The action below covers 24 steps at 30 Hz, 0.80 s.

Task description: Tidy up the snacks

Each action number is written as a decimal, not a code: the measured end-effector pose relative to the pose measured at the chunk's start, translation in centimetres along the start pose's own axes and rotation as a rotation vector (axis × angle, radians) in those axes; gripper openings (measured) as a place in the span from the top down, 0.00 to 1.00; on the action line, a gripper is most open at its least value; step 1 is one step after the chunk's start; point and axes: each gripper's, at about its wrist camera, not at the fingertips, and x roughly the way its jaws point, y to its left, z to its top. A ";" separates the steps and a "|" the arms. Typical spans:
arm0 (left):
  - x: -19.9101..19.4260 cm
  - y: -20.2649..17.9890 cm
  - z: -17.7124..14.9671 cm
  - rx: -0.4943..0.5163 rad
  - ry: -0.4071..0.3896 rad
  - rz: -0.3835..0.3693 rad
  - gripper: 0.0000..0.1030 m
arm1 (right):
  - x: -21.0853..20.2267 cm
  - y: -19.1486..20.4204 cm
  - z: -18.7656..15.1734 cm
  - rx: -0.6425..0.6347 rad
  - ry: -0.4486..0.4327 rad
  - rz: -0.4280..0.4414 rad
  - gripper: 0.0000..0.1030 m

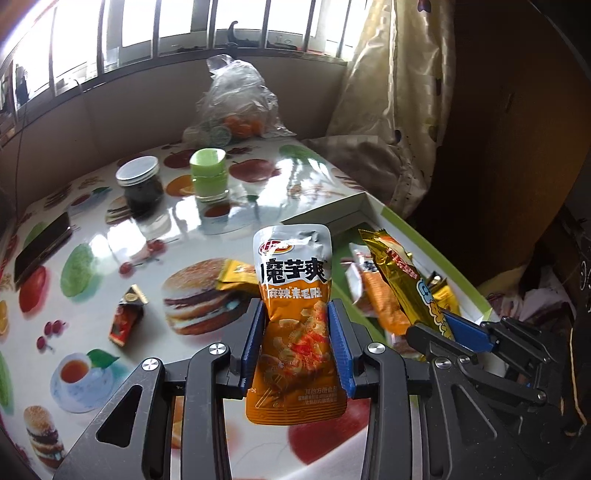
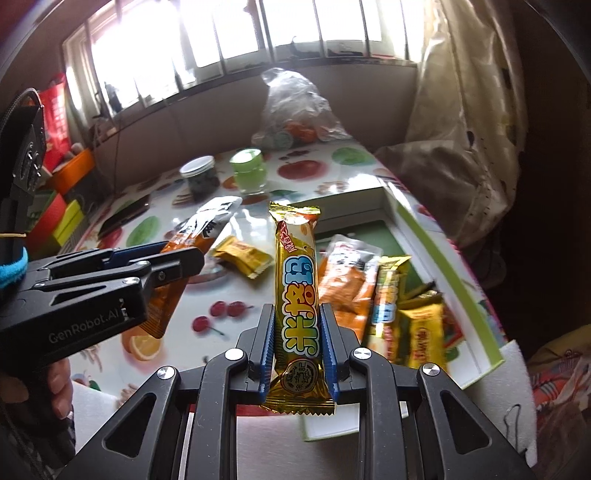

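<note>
While left gripper [image 1: 295, 334] clamps orange pouch [image 1: 293, 295], right gripper [image 2: 297, 345] clamps gold bar [image 2: 297, 291]; fruit-print table [image 1: 110, 240], barred window [image 1: 184, 22].

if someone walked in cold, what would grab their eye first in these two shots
Front and centre, the left tool clamps an orange foil snack pouch with bold black lettering, held upright above the glossy fruit-and-burger printed tablecloth. The right tool pinches a long gold-wrapped snack bar the same way. To the right lies a white box with green rim, with more orange and gold packets inside.
</note>
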 end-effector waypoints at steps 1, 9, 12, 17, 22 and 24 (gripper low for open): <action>0.2 -0.2 0.1 0.001 0.002 -0.006 0.64 | -0.1 -0.4 0.0 0.005 0.000 -0.008 0.79; 2.1 -2.2 1.1 0.000 0.027 -0.050 0.64 | -0.2 -2.8 -0.4 0.030 0.012 -0.057 0.79; 2.6 -2.7 1.5 0.004 0.034 -0.061 0.64 | -0.1 -3.7 -0.5 0.046 0.015 -0.076 0.79; 3.7 -3.1 2.0 0.001 0.047 -0.071 0.64 | 0.1 -4.6 -0.9 0.056 0.025 -0.104 0.79; 4.9 -3.7 2.2 0.000 0.068 -0.079 0.64 | 0.6 -5.1 -1.3 0.059 0.041 -0.122 0.79; 5.4 -4.0 2.3 -0.002 0.078 -0.084 0.64 | 0.8 -5.2 -1.4 0.058 0.043 -0.134 0.79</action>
